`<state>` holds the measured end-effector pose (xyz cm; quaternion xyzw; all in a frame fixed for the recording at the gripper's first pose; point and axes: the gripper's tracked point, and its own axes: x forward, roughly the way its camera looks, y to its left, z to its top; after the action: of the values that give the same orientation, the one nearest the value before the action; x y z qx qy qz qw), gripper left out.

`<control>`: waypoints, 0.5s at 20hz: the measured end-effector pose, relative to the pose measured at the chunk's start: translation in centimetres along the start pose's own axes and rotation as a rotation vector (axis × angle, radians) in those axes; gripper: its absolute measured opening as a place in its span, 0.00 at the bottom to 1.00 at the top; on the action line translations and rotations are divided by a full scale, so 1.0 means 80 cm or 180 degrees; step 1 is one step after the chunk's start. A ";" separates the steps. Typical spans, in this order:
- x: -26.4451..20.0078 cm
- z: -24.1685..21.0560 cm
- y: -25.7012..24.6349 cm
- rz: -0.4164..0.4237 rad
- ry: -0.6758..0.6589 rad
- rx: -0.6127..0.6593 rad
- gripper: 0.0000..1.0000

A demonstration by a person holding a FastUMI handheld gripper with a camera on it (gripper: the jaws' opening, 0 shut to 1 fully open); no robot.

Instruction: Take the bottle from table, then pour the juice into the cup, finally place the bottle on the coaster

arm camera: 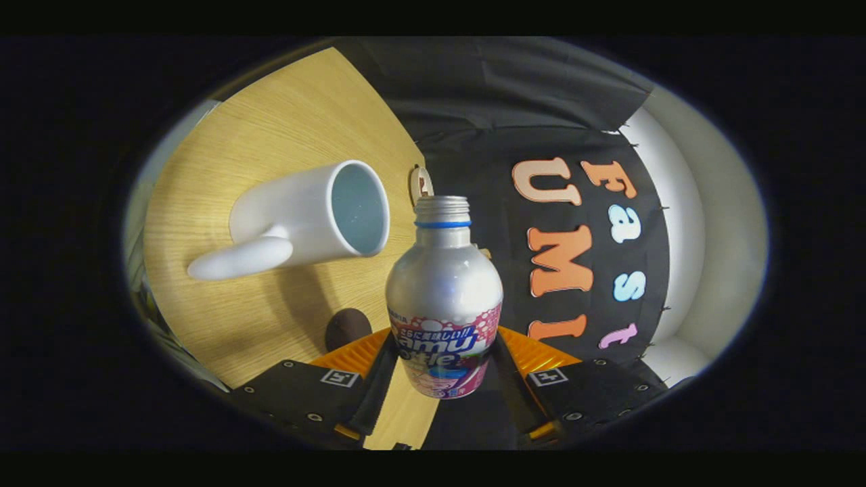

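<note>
A: What sits furthest left?

B: The table, pale wood with a fine grain. The whole scene is tipped over in this view, so the tabletop runs up the left side.

A: And on it?

B: A white cup. Its handle points toward the fingers and its open mouth faces the bottle neck. The inside looks pale blue-white; whether any juice is in it I cannot tell.

A: Anything near the cup?

B: A small dark round thing lies on the table just ahead of the left finger, below the cup. What it is I cannot tell. Beyond the cup's rim, at the table's edge and just behind the bottle mouth, a small round disc shows partly.

A: Now the bottle.

B: The bottle is silver metal with a printed label low on its body and a blue ring under the threaded neck. Its cap is off. Its mouth is close beside the cup's rim, not touching it.

A: And the gripper?

B: The gripper pinches the bottle's lower body, one finger pressed on each side.
</note>
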<state>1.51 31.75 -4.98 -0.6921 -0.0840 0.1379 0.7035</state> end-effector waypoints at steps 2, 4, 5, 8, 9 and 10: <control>0.001 -0.002 -0.002 -0.0028 0.0004 -0.0124 0.76; 0.002 -0.004 -0.004 -0.0041 0.0010 -0.0218 0.76; 0.003 -0.004 -0.006 -0.0049 0.0010 -0.0253 0.76; 0.003 -0.006 -0.010 -0.0058 0.0015 -0.0362 0.76; 0.003 -0.005 -0.011 -0.0055 0.0005 -0.0394 0.76; 0.004 -0.005 -0.014 -0.0062 0.0000 -0.0420 0.76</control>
<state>2.04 31.48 -3.91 -0.7361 -0.0996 0.1252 0.6577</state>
